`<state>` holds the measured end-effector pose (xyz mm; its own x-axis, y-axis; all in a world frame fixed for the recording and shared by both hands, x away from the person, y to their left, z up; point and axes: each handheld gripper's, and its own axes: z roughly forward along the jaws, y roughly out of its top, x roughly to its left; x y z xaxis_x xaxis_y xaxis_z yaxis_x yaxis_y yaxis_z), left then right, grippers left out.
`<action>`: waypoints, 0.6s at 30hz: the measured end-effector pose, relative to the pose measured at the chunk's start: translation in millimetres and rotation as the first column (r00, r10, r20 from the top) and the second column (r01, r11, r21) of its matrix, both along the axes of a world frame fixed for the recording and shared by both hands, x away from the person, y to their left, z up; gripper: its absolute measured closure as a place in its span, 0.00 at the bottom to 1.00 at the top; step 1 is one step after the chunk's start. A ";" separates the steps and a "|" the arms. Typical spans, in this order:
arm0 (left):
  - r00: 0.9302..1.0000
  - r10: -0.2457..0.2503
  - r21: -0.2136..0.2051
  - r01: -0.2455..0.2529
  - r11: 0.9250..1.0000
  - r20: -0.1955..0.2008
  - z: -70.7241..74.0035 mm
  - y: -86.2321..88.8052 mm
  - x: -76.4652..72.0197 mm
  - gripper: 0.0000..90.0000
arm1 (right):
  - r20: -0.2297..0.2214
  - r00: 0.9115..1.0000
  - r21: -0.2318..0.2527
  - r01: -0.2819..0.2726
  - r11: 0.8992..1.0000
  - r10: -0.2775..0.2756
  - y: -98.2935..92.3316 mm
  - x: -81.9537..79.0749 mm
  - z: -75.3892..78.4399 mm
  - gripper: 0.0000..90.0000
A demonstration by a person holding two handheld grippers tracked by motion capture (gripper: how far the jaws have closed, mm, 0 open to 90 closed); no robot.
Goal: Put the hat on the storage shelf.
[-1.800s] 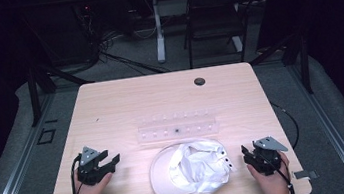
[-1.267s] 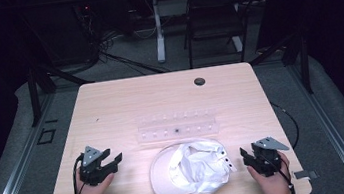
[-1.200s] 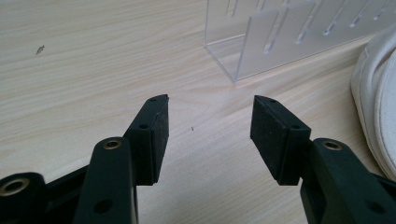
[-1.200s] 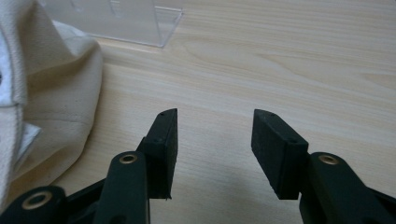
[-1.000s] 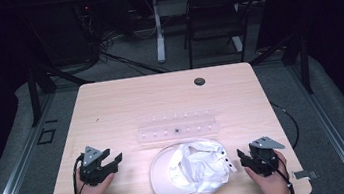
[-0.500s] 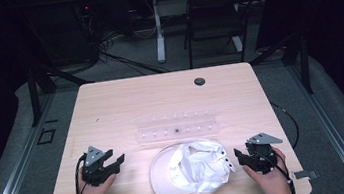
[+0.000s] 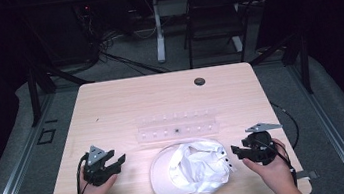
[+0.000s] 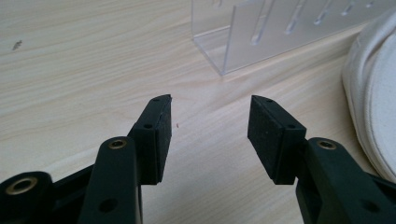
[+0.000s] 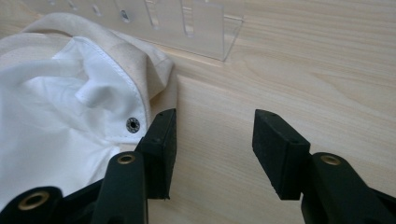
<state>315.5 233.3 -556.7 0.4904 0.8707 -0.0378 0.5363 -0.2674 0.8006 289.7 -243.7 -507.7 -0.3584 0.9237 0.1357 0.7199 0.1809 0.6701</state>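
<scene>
The counter (image 7: 110,105) is evenly lit from above; the room around it is dark; close-ups stay sharp, shadows soft.

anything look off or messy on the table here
Only the white cap: it lies upside down and crumpled at the near edge of the table, lining bunched up. The clear rack behind it sits square, with nothing spilled.

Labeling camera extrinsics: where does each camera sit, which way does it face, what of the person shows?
High view: above the person's side, looking forward and down on the table; forearms, left gripper, right gripper.
Left gripper view: along its open jaws toward the clear rack; white cap at right.
Right gripper view: along its open jaws beside the cap's edge.
Shared: all three show cap and rack.
</scene>
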 end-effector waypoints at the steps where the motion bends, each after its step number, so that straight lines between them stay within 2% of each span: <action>1: 1.000 -0.001 0.001 0.001 1.000 -0.003 0.1 -0.4 0.4 0.56 | -0.004 1.000 -0.007 0.001 1.000 -0.001 1.0 0.5 2.4 0.55; 4: 1.000 -0.017 0.006 0.017 1.000 -0.020 -1.6 -1.4 2.0 0.54 | -0.024 1.000 -0.014 -0.008 1.000 0.008 2.4 2.3 9.1 0.55; 10: 0.997 -0.058 0.002 0.058 0.998 -0.049 -1.8 -4.1 1.0 0.54 | -0.076 0.997 0.037 -0.027 0.999 0.030 4.2 7.4 18.8 0.55; 14: 0.997 -0.060 0.022 0.061 0.998 -0.044 -2.2 -5.9 0.0 0.53 | -0.097 0.995 0.044 -0.029 0.999 0.033 6.3 10.4 23.4 0.55; 18: 0.997 -0.062 0.013 0.062 0.998 -0.040 -2.7 -5.9 -0.1 0.53 | -0.130 0.991 0.068 -0.033 0.997 0.042 7.4 13.6 25.6 0.55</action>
<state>315.4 227.5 -559.4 0.5418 0.8393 -0.0457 0.5494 -0.3125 0.7750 303.3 -236.4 -482.1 -0.3674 0.8974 0.2442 0.7962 0.1679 0.5812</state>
